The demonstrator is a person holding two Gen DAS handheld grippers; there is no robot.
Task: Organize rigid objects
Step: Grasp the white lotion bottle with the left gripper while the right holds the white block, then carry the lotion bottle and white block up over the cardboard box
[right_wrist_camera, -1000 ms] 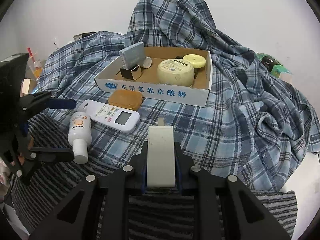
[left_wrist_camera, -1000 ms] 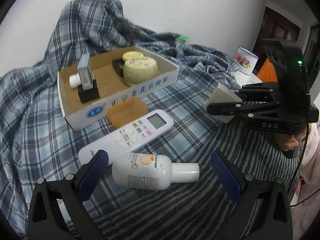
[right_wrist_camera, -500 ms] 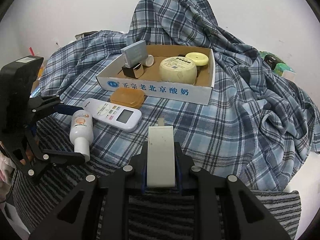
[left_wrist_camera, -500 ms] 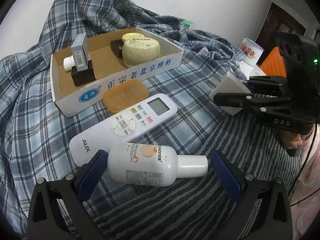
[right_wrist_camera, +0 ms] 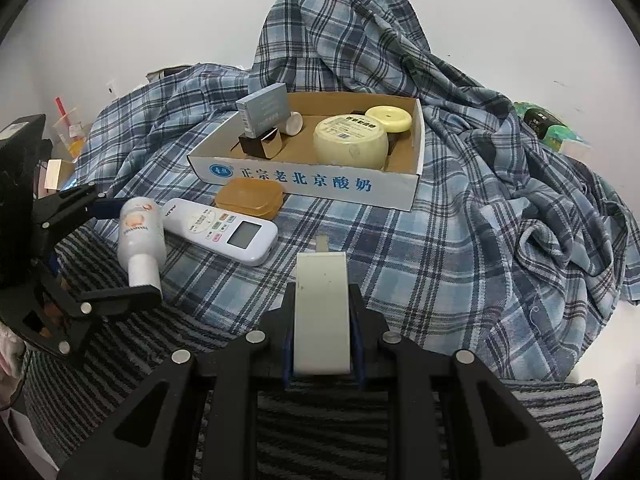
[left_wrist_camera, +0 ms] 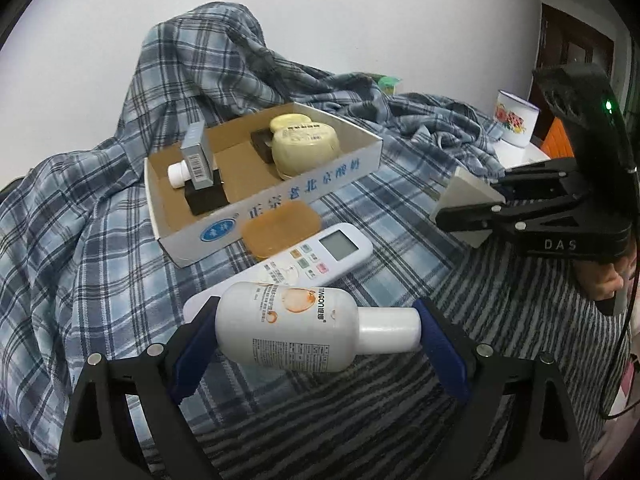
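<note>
Closing left gripper (left_wrist_camera: pixel 318 330) – white plastic lotion bottle (left_wrist_camera: pixel 304 326) lies crosswise between its blue pads, base by one, cap by other, just before the white remote control (left_wrist_camera: pixel 320 258) | right gripper (right_wrist_camera: pixel 322 330) clamped on a flat white block (right_wrist_camera: pixel 322 310) | cardboard tray (right_wrist_camera: pixel 312 182) on plaid cloth beyond

White lotion bottle (left_wrist_camera: pixel 296 326), orange emblem on its label, lying on its side, white cap to the right, between the closing blue pads of the left gripper (left_wrist_camera: pixel 318 340). White remote control (right_wrist_camera: pixel 222 232) with grey screen, flat on the plaid cloth just behind the bottle. Amber translucent case (right_wrist_camera: pixel 250 197), flat, against the front wall of the cardboard tray (right_wrist_camera: pixel 304 182). Inside the tray: cream round tub (right_wrist_camera: pixel 350 146), yellow disc (right_wrist_camera: pixel 389 118), grey box (right_wrist_camera: pixel 264 109) upright on a dark box (right_wrist_camera: pixel 261 145). Pale flat block (right_wrist_camera: pixel 322 312) clamped in the right gripper (right_wrist_camera: pixel 322 340).
</note>
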